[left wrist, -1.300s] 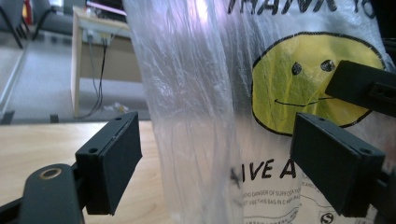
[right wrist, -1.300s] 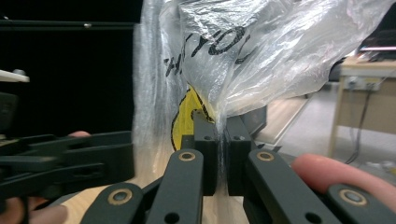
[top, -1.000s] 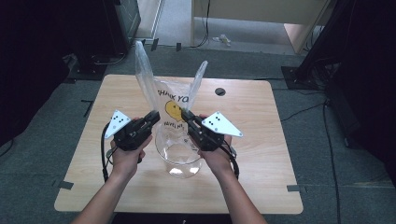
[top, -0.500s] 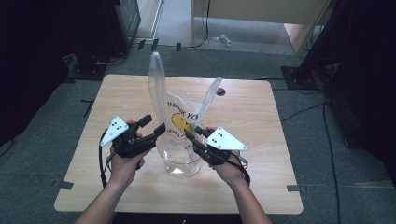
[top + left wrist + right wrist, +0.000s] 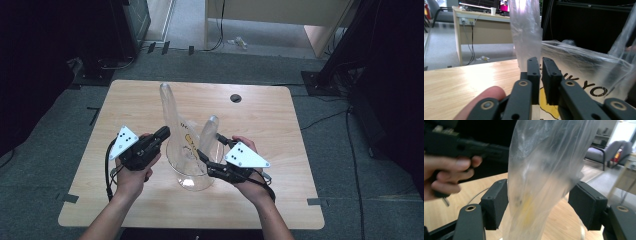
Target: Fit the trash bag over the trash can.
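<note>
A clear plastic bag (image 5: pixel 191 150) printed with a yellow face and black letters stands mid-table, its two handles rising. My left gripper (image 5: pixel 164 133) sits at the bag's left side. In the left gripper view its jaws (image 5: pixel 540 60) have just closed to a narrow slit on the base of the tall handle (image 5: pixel 526 32). My right gripper (image 5: pixel 210 148) is at the bag's right side. Its jaws have just been opening and stand wide (image 5: pixel 540 185), with the other handle (image 5: pixel 544 170) loose between the pads.
The wooden table (image 5: pixel 280 125) has a dark cable hole (image 5: pixel 236 98) behind the bag. A clear round rim (image 5: pixel 192 182) shows at the bag's bottom. Beyond the table stand a desk (image 5: pixel 270 15) and black equipment legs (image 5: pixel 340 65). The other hand (image 5: pixel 451 172) appears in the right gripper view.
Both hands have drawn apart and come nearer the table's front edge. The left handle went from slanted to upright. The right jaws have spread off the right handle.
</note>
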Available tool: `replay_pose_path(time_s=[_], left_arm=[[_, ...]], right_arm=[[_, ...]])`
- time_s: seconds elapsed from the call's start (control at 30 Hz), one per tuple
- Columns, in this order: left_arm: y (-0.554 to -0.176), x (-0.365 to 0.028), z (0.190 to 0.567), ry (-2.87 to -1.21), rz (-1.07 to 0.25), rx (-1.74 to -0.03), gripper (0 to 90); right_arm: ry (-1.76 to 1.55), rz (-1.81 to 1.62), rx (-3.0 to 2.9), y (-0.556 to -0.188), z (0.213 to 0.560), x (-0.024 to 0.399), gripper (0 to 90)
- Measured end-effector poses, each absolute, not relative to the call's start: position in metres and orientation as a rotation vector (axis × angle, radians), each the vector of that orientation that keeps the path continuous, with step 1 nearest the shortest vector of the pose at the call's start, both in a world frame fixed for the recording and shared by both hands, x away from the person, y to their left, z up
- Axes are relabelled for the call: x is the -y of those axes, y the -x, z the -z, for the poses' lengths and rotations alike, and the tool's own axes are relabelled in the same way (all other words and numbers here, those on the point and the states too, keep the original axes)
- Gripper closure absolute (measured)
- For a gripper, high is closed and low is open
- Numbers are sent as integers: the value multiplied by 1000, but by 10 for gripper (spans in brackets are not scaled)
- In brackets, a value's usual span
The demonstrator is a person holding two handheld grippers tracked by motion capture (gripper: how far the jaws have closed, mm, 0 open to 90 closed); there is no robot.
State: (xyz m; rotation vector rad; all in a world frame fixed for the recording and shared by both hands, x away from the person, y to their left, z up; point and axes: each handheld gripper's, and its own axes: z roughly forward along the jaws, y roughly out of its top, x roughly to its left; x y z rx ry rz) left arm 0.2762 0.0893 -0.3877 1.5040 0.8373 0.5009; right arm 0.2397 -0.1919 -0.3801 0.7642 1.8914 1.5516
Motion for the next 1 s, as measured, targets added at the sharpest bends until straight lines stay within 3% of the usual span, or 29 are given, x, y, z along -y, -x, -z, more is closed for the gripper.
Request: replay_pose_path(time_s=[0.13,0.33,0.57,0.7,0.77,0.9,1.0], left_arm=[[-273,-87,389,-1524,-509,-815,825],[-274,-90,377,-1476,-501,-851,482],[-280,-88,357,-1446,-545,-878,404],[-287,-80,349,-1455,-577,-921,375],[-292,-77,347,-1466,-584,-935,392],[-298,-77,348,-1498,-595,-925,720],[-299,-80,352,-1521,-583,-914,880]], right_arm=[[-820,-1565,-1838,-239,372,197,375],[-891,-1593,-1751,-234,358,200,486],[-884,-1603,-1736,-230,351,196,757],[-910,-1604,-1739,-233,352,196,850],[-917,-1614,-1741,-234,353,197,873],[-921,-1631,-1735,-234,351,202,880],[-938,-1616,-1730,-235,351,209,888]])
